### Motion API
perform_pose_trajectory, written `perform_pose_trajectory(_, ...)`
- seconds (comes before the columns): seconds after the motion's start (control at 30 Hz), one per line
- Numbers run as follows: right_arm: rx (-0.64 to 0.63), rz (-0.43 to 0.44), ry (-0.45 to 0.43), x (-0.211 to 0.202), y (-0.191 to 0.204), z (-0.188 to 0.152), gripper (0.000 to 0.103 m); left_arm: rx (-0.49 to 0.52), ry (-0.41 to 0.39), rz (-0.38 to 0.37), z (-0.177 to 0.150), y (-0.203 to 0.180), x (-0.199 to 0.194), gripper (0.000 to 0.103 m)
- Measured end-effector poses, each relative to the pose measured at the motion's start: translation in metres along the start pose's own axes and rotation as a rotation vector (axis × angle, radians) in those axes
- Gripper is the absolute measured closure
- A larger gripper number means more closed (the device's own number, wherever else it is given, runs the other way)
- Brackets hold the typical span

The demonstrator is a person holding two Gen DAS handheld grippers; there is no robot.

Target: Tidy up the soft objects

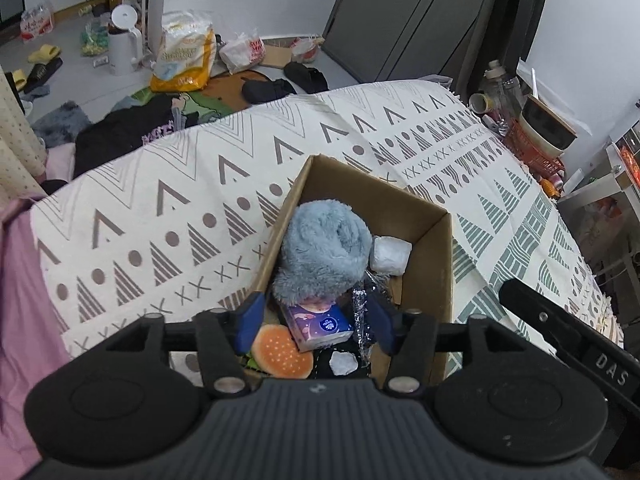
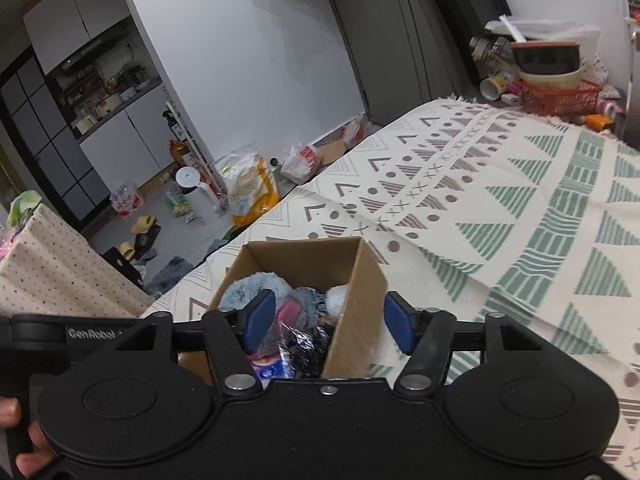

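Blue-padded and spread wide, the jaws of the left gripper [image 1: 314, 320] hang empty over the near end of a cardboard box [image 1: 436, 264] on a patterned bedspread [image 1: 168, 216], holding nothing. Beneath them lie a burger-shaped plush [image 1: 282, 352], a purple tissue pack [image 1: 320, 322] and a strip of silver tinsel [image 1: 360, 312]; a fluffy blue-grey roll [image 1: 324, 248] fills the middle of the box, with a white wrapped bundle [image 1: 390, 256] against the far corner. The right gripper [image 2: 328, 320], equally agape and empty, straddles the box's right wall, one pad inside and one outside. The soft items appear already gathered, so the risk now lies in the exit: a pad could catch the wall and tip or drag the light box across the cloth, or snag the tinsel and pull it out. The tall fluffy roll, riding above the rim, looks easiest to knock over the side.
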State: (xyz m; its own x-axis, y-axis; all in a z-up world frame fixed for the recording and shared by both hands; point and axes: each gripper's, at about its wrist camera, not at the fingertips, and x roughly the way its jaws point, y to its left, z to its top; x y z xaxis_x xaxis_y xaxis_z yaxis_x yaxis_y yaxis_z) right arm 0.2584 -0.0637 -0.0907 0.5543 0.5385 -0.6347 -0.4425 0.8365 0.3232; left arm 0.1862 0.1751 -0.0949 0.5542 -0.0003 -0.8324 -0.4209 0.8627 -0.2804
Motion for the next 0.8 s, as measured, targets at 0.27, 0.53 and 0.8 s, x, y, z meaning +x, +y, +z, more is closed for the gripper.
perform_pose_trajectory(0.27,-0.002,-0.084,-0.008,-0.041,-0.009,-0.007,0.027,0.099,-0.031,0.015,-0.014,-0.024,-0.028,0.033)
perform_pose_trajectory(0.53,0.068,-0.148,-0.075,-0.092,-0.025,-0.015,0.010,0.155,-0.073,0.019,-0.030,-0.045,-0.057,0.024)
perform_pose_trajectory(0.8,0.062,-0.209,-0.119,-0.139,-0.031,-0.028,0.000,0.203,-0.095,0.021,-0.054,-0.065,-0.083,0.019)
